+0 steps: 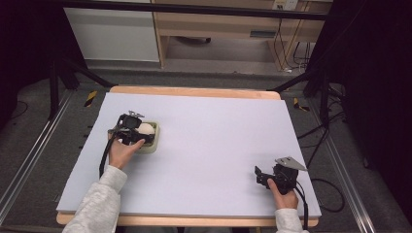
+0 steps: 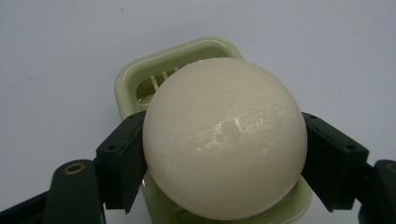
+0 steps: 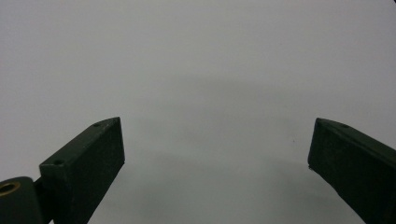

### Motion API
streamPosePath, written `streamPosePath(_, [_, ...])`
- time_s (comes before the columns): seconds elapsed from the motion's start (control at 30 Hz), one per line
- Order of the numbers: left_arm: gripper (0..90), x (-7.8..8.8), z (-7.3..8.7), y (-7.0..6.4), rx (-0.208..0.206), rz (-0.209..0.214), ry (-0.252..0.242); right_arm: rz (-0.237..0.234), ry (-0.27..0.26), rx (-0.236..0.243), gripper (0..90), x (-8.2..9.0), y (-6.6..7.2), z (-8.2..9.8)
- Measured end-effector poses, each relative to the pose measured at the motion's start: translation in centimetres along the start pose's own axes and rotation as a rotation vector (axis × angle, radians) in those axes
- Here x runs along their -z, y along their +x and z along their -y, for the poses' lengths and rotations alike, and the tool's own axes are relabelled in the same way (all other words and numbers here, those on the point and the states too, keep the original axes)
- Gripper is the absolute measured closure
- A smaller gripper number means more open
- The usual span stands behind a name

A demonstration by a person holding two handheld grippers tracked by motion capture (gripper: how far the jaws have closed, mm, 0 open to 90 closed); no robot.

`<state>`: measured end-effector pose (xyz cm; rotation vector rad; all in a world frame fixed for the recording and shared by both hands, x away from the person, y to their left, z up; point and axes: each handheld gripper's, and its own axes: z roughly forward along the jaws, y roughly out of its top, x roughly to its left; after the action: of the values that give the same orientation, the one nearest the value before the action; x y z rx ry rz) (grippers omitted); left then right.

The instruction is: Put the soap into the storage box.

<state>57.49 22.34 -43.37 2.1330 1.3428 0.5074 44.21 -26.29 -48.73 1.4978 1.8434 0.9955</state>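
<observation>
A cream-white egg-shaped ball (image 2: 225,140) is held between the two black pads of my left gripper (image 2: 224,158), which is shut on it. Right under it lies a pale green slotted tray (image 2: 140,77), its rim showing above and below the ball. In the high view the left gripper (image 1: 138,133) hovers over the same green tray (image 1: 154,145) at the table's left, with the white ball (image 1: 146,128) in its jaws. Near the front right edge my right gripper (image 1: 260,175) stands open over bare table, and its own view shows the right gripper (image 3: 217,149) with nothing between its wide-apart jaws.
The table (image 1: 218,136) has a pale lilac-grey top with a wooden border. Dark frame rails and cables run along both sides on the floor. A wooden desk (image 1: 218,29) stands behind the table.
</observation>
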Motion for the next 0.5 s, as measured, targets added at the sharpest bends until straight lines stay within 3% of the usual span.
streamPosePath(0.5, [23.4, -0.52, 0.47, 0.14, 0.005, 0.001, 0.01, 0.0, 0.0, 0.001, 4.2, 0.01, 0.01, 0.0])
